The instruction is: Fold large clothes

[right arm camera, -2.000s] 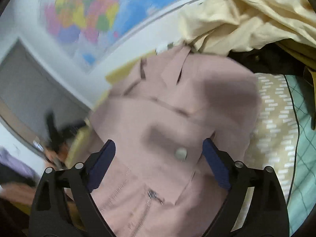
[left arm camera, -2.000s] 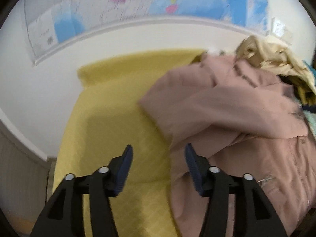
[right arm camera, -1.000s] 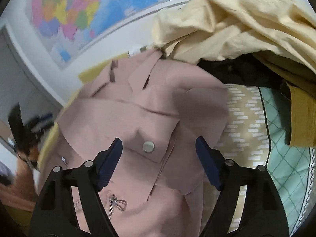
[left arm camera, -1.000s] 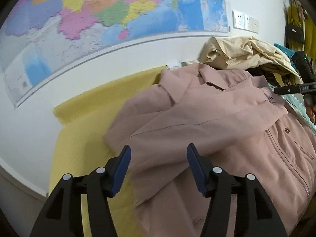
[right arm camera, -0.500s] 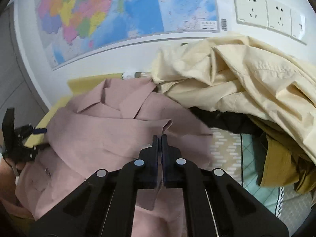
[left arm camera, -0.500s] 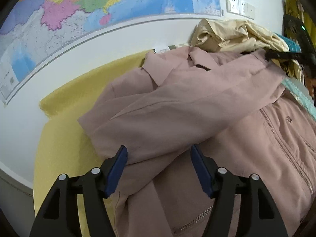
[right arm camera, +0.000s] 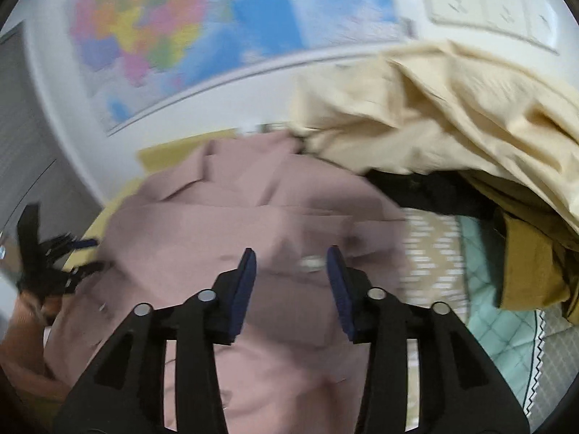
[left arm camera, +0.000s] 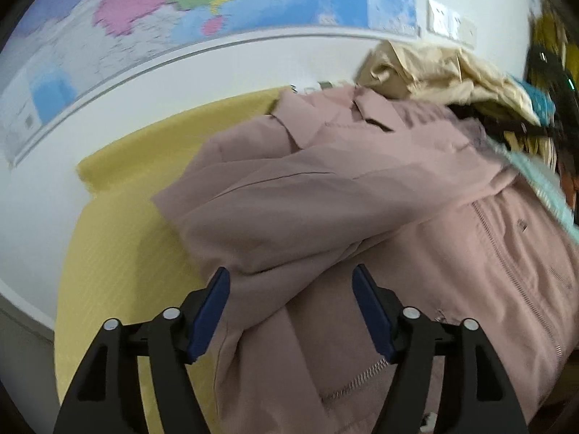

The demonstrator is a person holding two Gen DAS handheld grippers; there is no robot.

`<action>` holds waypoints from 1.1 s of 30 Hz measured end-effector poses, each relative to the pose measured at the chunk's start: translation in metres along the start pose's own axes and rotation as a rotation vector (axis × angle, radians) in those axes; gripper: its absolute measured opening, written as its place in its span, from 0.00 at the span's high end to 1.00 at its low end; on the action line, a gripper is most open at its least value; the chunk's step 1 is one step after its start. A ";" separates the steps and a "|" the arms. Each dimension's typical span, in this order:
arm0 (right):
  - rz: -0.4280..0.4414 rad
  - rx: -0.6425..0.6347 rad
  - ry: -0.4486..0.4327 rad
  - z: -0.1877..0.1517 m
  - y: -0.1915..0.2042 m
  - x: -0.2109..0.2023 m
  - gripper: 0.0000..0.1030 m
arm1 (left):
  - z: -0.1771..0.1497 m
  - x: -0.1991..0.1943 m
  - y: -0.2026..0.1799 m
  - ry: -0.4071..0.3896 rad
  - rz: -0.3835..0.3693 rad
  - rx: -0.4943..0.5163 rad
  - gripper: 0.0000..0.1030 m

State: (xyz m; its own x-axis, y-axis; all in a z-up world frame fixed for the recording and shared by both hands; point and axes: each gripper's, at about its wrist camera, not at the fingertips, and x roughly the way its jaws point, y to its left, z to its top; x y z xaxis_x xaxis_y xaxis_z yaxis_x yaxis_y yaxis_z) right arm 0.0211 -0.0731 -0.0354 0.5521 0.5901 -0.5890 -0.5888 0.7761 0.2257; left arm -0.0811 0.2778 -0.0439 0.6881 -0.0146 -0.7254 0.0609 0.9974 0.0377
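Observation:
A dusty-pink zip jacket (left arm camera: 362,217) lies on a yellow quilted cover (left arm camera: 119,253), one sleeve folded across its chest. My left gripper (left arm camera: 291,307) is open and empty, just above the sleeve's cuff end at the jacket's left side. The jacket also shows in the right wrist view (right arm camera: 253,224), blurred. My right gripper (right arm camera: 291,282) is open and empty above the jacket's chest, near a round snap button (right arm camera: 311,263). The left gripper (right arm camera: 54,264) shows at the left edge of the right wrist view.
A heap of cream clothes (right arm camera: 452,119) and dark and mustard garments (right arm camera: 524,253) lies right of the jacket, over a mint quilted cover (right arm camera: 506,332). A wall with a coloured map (left arm camera: 217,3) and sockets (right arm camera: 481,0) stands close behind.
My right gripper was shut on the sleeve's edge half a second ago; it has opened and let go. The sleeve now lies across the jacket. My left gripper stays open and has shifted slightly.

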 end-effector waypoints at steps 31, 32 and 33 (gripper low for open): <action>0.252 0.336 0.117 -0.152 -0.025 -0.110 0.17 | -0.126 -0.078 0.047 0.068 -0.114 -0.380 0.20; 0.264 0.341 0.119 -0.155 -0.024 -0.110 0.16 | -0.129 -0.079 0.046 0.070 -0.127 -0.388 0.19; 0.271 0.345 0.122 -0.158 -0.023 -0.110 0.16 | -0.131 -0.081 0.045 0.067 -0.130 -0.391 0.19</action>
State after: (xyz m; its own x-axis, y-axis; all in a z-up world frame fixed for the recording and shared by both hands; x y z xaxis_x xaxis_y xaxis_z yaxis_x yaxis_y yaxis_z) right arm -0.1196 -0.1910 -0.0985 0.3200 0.7675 -0.5554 -0.4600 0.6384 0.6171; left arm -0.2292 0.3328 -0.0732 0.6434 -0.1504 -0.7506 -0.1436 0.9394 -0.3113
